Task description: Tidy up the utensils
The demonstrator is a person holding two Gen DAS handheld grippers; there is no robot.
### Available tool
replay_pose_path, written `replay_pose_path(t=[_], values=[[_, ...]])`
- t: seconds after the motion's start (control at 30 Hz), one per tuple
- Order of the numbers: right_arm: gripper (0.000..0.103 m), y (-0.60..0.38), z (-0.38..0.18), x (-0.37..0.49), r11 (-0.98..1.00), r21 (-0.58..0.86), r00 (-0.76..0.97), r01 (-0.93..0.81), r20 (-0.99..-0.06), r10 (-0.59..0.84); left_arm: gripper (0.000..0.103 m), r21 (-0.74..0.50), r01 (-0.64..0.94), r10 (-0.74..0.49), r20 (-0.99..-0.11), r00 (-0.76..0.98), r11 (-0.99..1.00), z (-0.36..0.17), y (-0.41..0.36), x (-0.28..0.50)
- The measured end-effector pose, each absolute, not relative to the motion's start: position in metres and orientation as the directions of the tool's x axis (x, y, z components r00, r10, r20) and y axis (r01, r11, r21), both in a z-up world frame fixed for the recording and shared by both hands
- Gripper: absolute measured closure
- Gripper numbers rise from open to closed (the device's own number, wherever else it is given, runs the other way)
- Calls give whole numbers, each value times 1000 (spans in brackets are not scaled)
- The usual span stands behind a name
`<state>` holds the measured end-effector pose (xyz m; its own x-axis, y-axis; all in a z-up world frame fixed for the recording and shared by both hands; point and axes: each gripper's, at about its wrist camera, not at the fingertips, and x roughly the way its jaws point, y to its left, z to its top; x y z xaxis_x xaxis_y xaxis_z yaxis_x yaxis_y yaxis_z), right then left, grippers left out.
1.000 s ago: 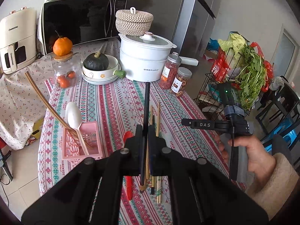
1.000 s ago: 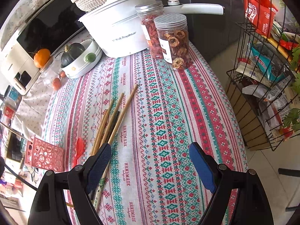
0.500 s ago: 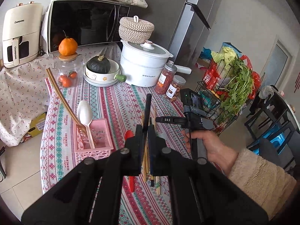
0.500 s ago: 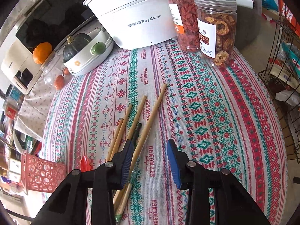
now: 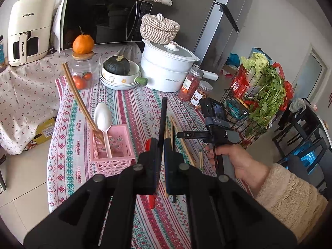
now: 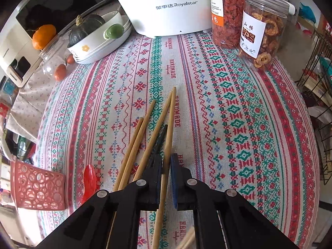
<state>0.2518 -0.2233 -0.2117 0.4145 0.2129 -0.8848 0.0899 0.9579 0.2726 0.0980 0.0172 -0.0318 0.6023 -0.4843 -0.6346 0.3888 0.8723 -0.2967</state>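
Observation:
My left gripper (image 5: 160, 145) is shut on a black chopstick (image 5: 162, 120) that sticks up and forward from its jaws above the striped tablecloth. To its left a pink basket (image 5: 112, 145) holds a white spoon (image 5: 102, 116) and long brown chopsticks (image 5: 78, 97). My right gripper (image 6: 166, 166) points down at the loose chopsticks. Its jaws are closing, and the pads press on one wooden chopstick (image 6: 171, 112). Beside it lie more wooden chopsticks (image 6: 137, 137), a black chopstick (image 6: 161, 138) and a red spoon (image 6: 89, 178).
A white pot (image 5: 168, 66), two food jars (image 6: 244, 20), a bowl with a green squash (image 5: 118, 72) and a glass jar topped by an orange (image 5: 83, 68) line the table's far side. A wire rack of greens (image 5: 261, 95) stands off the right edge.
My right gripper dropped toward the loose chopsticks and its wide jaws closed around one wooden chopstick. My left gripper drifted slightly toward the basket, still gripping the black chopstick.

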Motion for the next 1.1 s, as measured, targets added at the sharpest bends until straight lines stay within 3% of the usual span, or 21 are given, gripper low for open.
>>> replay_pose_path(t=[0.43, 0.8, 0.97, 1.1], values=[[96, -225, -128, 180, 921, 388, 599, -44, -727, 335, 97, -280, 380, -472, -562, 680, 882, -4, 28, 82], [96, -214, -61, 121, 919, 363, 749, -154, -564, 348, 97, -289, 358, -451, -399, 798, 888, 35, 46, 65], [96, -201, -50, 113, 917, 345, 765, -198, -531, 365, 97, -292, 322, -408, -308, 860, 901, 48, 62, 65], [96, -195, -52, 115, 919, 336, 762, -205, -534, 365, 97, -291, 282, -364, -283, 888, 914, 48, 71, 71]])
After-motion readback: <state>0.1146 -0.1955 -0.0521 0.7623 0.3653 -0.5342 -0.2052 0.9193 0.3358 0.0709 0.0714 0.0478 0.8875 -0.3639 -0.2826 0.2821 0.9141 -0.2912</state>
